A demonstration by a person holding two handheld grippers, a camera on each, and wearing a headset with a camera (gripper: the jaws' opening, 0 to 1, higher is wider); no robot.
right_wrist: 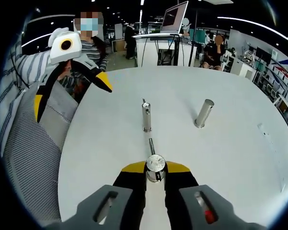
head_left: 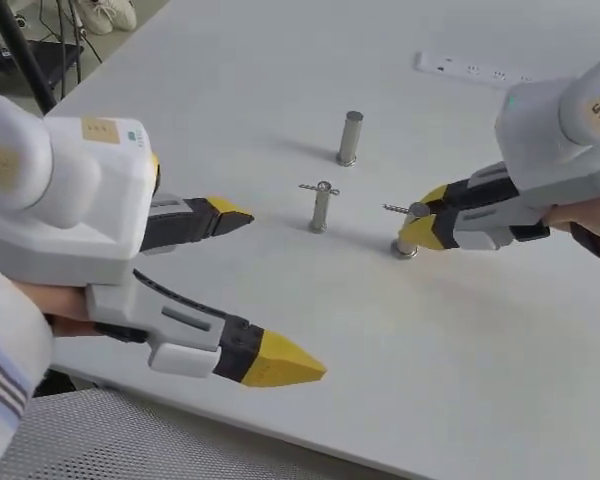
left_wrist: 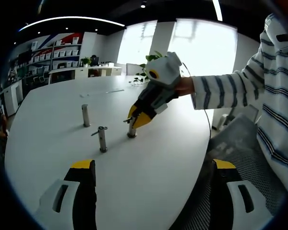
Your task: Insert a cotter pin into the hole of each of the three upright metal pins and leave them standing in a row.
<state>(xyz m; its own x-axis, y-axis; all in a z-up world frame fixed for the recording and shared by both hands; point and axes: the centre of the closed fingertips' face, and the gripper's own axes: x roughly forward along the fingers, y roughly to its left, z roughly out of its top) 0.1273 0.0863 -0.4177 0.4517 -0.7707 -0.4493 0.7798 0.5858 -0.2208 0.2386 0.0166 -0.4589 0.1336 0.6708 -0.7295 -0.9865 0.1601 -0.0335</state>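
Your right gripper [right_wrist: 155, 168] clamps narrow on the metal pin [right_wrist: 155, 163] between its tips; ease the cotter pin [right_wrist: 152, 145] straight ahead, no tilt. Left gripper [head_left: 280, 292] wide, empty.

Right gripper [right_wrist: 155, 168] fingers [right_wrist: 134, 168] clamp nearest metal pin [right_wrist: 155, 163]; cotter pin [right_wrist: 152, 145] protrudes

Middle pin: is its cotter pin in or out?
In. In the head view a thin cotter pin crosses the top of the middle pin, an end sticking out on each side.
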